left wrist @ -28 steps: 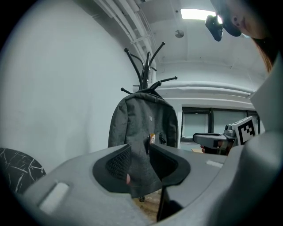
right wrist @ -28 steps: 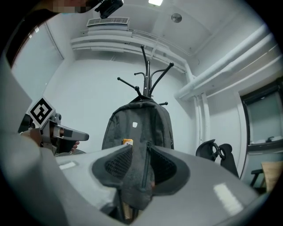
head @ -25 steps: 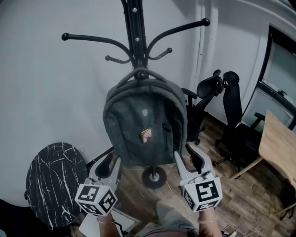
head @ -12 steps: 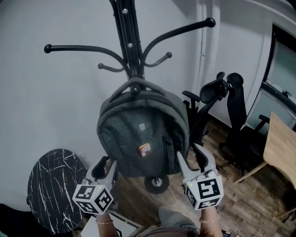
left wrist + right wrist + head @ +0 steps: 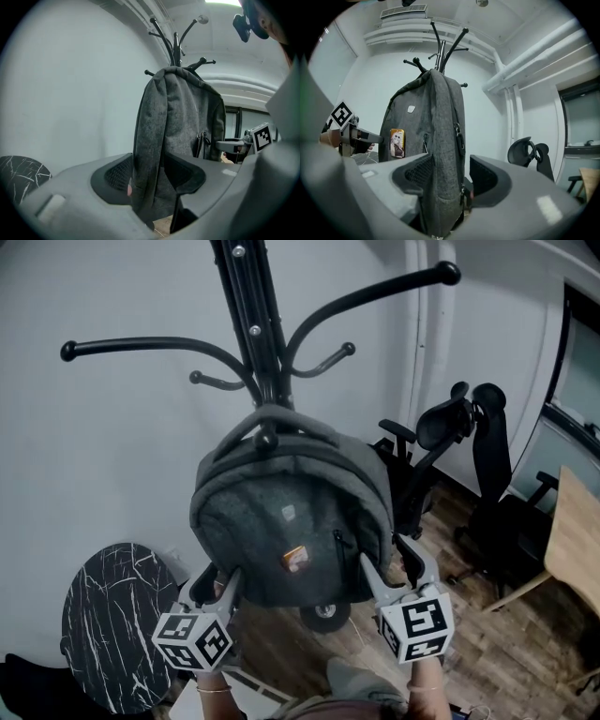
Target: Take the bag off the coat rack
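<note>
A dark grey backpack (image 5: 291,521) hangs by its top loop from a black coat rack (image 5: 246,306) against a white wall. My left gripper (image 5: 217,579) is at the bag's lower left corner. In the left gripper view the bag's side edge (image 5: 173,122) stands between the jaws (image 5: 150,176), which are opening. My right gripper (image 5: 389,563) is at the lower right corner. There the bag's other edge (image 5: 436,131) lies between the opening jaws (image 5: 447,176), with a gap on the right pad's side.
A round black marble-patterned table (image 5: 108,615) stands at the lower left. Black office chairs (image 5: 469,446) are to the right of the rack, and a wooden table (image 5: 577,540) at the far right edge. The rack's round base (image 5: 323,613) rests on the wood floor under the bag.
Both grippers have risen from below the bag to its lower corners, and their jaws have widened around its side edges. The bag still hangs on the rack.
</note>
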A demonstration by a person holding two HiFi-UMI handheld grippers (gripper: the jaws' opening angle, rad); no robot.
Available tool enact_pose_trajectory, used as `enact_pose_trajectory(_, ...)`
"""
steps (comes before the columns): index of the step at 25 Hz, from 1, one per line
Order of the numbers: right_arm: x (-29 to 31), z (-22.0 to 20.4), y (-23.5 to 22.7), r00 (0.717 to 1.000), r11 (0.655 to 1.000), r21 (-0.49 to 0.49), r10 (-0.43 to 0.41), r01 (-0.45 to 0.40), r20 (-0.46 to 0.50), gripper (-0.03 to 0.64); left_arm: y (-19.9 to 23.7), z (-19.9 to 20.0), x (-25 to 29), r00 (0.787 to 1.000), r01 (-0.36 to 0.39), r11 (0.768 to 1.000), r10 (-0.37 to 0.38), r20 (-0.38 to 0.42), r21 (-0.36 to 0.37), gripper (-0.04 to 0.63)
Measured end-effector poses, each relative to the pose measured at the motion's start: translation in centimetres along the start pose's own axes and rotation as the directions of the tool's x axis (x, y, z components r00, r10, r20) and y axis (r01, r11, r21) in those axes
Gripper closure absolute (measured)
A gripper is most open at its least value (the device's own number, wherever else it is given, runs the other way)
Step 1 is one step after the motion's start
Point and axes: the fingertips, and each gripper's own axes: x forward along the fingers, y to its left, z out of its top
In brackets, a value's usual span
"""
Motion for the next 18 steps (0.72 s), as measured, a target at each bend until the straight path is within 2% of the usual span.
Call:
enact_pose_trajectory(5,1.1,-0.7,0.1,0.999,0.999,0.002,0.032,-0.032,-0.023,0.374,0.0,-0.7,1.1,0.999,0.009,1.000,-0.009,-0.031,0.005,0.393)
enact_pose_trajectory(10,1.7,-1.1,0.2,0.998,0.999,0.014,0.052,-0.052,-0.021,0.378,0.5,-0.8,1.6,0.999,-0.024,1.000,0.024,-0.030,0.019,0.398)
enact_pose_trajectory(18,1.4,-0.9,0.7,0.999,0.996,-0.074,0.042,-0.042,0.000,0.476,-0.1,-0.7,1.5,0.999,-0.052,0.997,0.053,-0.004,0.056,0.477)
